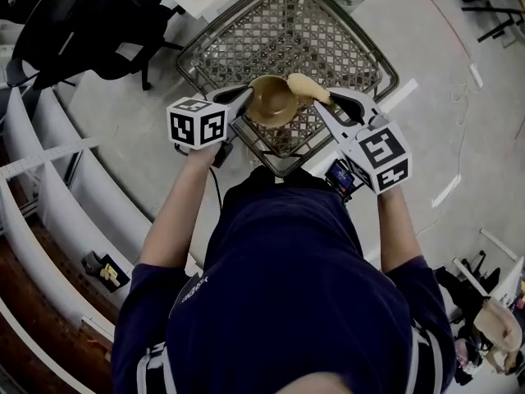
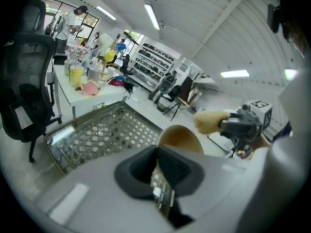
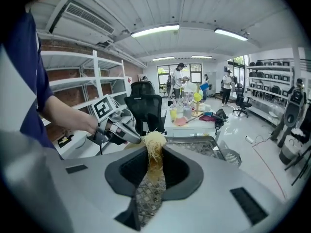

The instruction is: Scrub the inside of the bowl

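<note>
- Here, the left gripper [image 1: 244,98] has its fingers pressed onto the rim of a brown bowl [image 1: 271,99], which sticks out past the fingertips, in the air above a wire basket [image 1: 328,39].
- The right gripper [image 1: 334,99] pinches a yellow fibrous scrubber [image 1: 308,88] between its fingers; the free end pokes out beyond the tips.
- That end sits at the bowl's rim, on the side away from the left gripper's fingers; whether it touches is unclear.

Grey concrete floor [image 1: 426,48] carries a square metal wire-mesh rack [image 1: 271,23], a black office chair [image 1: 82,15] off its left edge, and a cluttered white table [image 2: 107,97] beyond its far edge.
</note>
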Tool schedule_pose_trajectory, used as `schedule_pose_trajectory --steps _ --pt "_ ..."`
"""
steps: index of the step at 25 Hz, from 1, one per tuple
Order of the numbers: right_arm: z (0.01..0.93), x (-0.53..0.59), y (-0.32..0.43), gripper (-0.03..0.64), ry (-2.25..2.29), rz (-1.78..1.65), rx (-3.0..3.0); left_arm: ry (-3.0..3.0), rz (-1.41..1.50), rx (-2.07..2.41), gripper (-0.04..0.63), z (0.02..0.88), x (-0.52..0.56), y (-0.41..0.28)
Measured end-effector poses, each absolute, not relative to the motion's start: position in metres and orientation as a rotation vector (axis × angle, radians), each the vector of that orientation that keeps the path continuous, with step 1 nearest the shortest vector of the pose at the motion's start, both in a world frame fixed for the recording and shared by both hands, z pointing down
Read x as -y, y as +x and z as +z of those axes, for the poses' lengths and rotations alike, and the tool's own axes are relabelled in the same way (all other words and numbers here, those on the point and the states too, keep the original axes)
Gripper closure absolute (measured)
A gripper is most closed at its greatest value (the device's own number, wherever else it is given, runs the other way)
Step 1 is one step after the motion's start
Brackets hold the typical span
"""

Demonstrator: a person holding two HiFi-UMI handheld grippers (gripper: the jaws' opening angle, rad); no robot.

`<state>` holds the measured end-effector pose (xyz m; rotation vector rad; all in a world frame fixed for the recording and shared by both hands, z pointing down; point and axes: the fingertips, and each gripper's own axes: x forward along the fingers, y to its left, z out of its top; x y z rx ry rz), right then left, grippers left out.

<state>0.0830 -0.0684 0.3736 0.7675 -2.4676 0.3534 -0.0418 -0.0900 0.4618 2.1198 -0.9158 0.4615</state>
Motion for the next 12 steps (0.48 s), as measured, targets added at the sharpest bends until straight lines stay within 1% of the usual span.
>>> schedule_pose_trajectory --steps 12 --pt "0.396 0.070 0.102 0.549 0.816 0.520 2.456 2.063 0.477 0.929 0.583 0.484 0.086 -0.047"
